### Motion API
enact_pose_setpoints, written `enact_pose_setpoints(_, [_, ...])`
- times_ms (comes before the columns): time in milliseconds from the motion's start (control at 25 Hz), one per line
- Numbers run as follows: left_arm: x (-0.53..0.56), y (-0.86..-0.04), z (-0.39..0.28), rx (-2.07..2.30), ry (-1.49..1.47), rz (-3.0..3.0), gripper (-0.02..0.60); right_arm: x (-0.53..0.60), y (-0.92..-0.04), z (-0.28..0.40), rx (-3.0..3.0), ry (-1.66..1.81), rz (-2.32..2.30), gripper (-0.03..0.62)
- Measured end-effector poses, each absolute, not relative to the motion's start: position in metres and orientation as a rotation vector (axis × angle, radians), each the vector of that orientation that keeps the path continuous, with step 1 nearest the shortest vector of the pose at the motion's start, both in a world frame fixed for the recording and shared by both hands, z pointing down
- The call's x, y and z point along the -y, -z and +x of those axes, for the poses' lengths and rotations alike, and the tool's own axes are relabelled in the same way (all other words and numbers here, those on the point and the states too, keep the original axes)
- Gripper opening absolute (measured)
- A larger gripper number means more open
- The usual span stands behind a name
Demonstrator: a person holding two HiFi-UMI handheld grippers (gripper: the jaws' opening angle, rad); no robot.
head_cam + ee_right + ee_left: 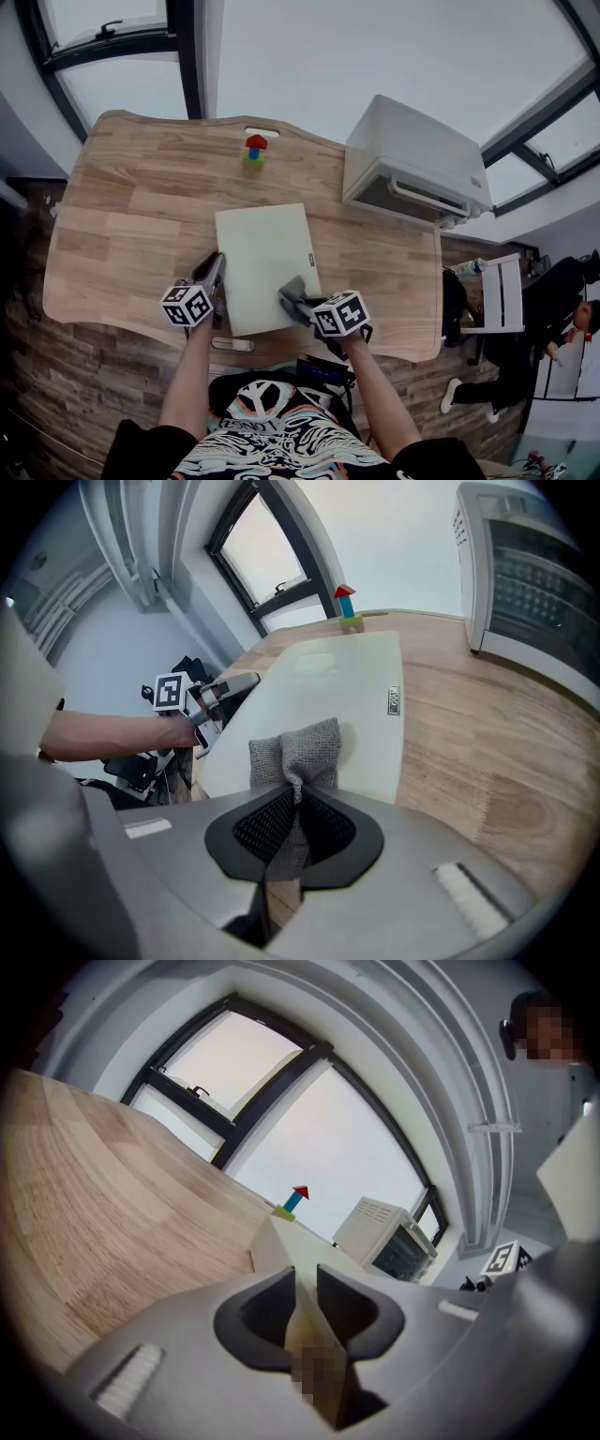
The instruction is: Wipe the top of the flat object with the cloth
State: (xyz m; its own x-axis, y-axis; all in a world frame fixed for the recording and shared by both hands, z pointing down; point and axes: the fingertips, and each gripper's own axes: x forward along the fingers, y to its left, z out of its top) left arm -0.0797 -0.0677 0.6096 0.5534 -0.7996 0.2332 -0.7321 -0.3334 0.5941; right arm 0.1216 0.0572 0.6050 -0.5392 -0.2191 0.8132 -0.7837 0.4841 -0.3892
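Head view: small label (310, 254) near right edge of pale flat board (258, 248), print too small to read. Board lies flat on wooden table (122, 216), close to front edge. Left gripper (215, 274) held nearly level, forearm straight, jaws clamped narrow on board's left edge. Right gripper (296, 302) tilted steeply down, jaws pinched on grey cloth (298, 750); cloth rests on board's near right corner. Toy block stack (255, 150) and white appliance (412, 164) beyond, well apart.
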Motion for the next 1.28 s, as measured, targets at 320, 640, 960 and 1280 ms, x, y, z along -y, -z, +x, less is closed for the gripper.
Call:
enact_pose_setpoints(320, [0.067, -0.609, -0.080, 1.230, 0.135, 2.129, 0.117, -0.056, -0.607, 0.131, 2.011, -1.025, 0.838, 0.020])
enact_pose_setpoints(640, [0.066, -0.610, -0.080, 1.240, 0.128, 2.135, 0.117, -0.056, -0.606, 0.135, 1.987, -0.997, 0.837, 0.020])
enact_pose_setpoints(960, [0.067, -0.610, -0.080, 1.237, 0.131, 2.136, 0.117, -0.051, -0.606, 0.137, 1.979, -1.023, 0.837, 0.020])
enact_pose_setpoints(1280, [0.066, -0.609, -0.080, 1.242, 0.132, 2.137, 0.117, -0.042, -0.607, 0.137, 1.968, -1.021, 0.859, 0.020])
